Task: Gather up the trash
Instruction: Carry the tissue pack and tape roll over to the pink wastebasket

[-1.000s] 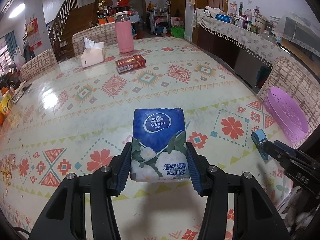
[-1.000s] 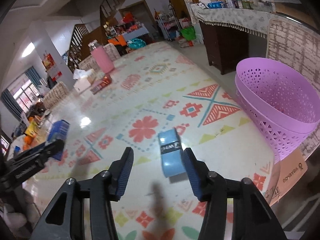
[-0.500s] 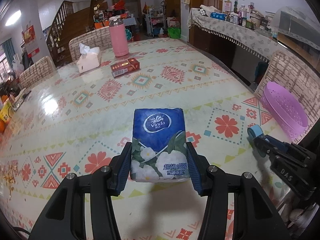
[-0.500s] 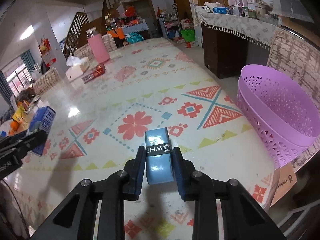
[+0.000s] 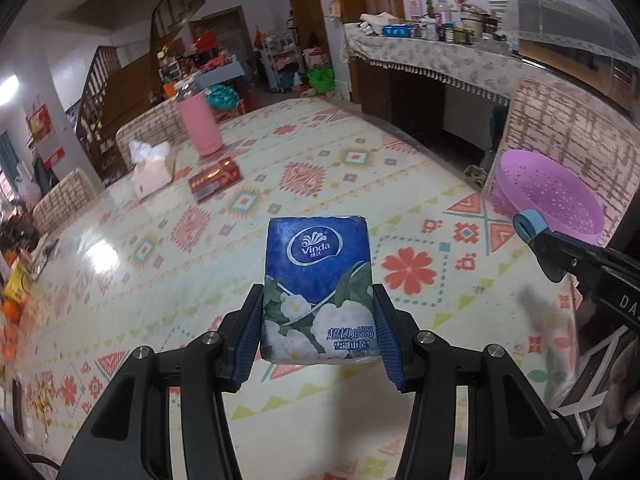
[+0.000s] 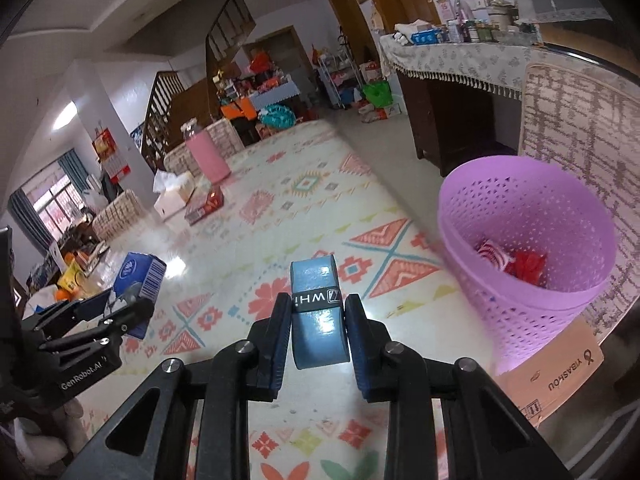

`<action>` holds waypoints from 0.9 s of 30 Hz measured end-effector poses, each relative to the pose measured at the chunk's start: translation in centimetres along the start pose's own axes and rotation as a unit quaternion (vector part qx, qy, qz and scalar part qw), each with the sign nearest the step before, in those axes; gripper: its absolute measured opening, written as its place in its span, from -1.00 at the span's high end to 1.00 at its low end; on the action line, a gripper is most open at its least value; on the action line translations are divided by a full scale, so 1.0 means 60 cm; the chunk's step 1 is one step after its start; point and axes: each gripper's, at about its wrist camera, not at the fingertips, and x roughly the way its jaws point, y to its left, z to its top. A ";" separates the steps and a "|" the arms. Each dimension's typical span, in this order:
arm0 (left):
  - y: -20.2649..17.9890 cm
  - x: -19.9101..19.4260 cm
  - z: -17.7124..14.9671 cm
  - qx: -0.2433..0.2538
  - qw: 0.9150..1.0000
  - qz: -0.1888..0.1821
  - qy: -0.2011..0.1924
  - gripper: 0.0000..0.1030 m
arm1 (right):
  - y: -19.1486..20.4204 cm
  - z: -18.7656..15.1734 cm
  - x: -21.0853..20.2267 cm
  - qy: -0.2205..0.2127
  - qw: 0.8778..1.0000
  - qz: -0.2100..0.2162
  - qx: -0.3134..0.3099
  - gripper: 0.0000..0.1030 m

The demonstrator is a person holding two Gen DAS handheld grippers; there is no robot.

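Already two red wrappers (image 6: 510,262) lie in the purple basket (image 6: 480,216). Left gripper (image 5: 318,330) pinches a tissue pack (image 5: 318,280); right gripper (image 6: 318,328) pinches a blue roll (image 6: 318,320), both above the table (image 5: 280,168), neither binned yet.

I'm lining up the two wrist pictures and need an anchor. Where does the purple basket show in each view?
Left wrist view: the purple basket sits at the right edge, past the table's edge, before a woven chair.
Right wrist view: it fills the right middle, red wrappers inside.
Shared landmark: the pink bottle at the table's far end.
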 end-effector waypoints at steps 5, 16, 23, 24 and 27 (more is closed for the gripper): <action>-0.035 -0.004 0.012 0.019 1.000 -0.009 -0.003 0.02 | -0.023 0.010 -0.027 -0.014 1.000 -0.002 0.005 0.42; -0.121 0.002 0.047 0.064 0.997 -0.028 -0.010 0.02 | -0.087 0.033 -0.069 -0.038 0.999 -0.019 0.021 0.42; -0.164 0.011 0.071 0.083 0.996 -0.040 -0.014 0.02 | -0.125 0.047 -0.081 -0.042 0.998 -0.029 0.036 0.42; -0.168 0.012 0.073 0.085 0.995 -0.041 -0.014 0.02 | -0.130 0.049 -0.082 -0.043 0.998 -0.031 0.037 0.42; -0.181 0.019 0.082 0.090 0.995 -0.044 -0.013 0.02 | -0.142 0.055 -0.083 -0.045 0.998 -0.034 0.040 0.42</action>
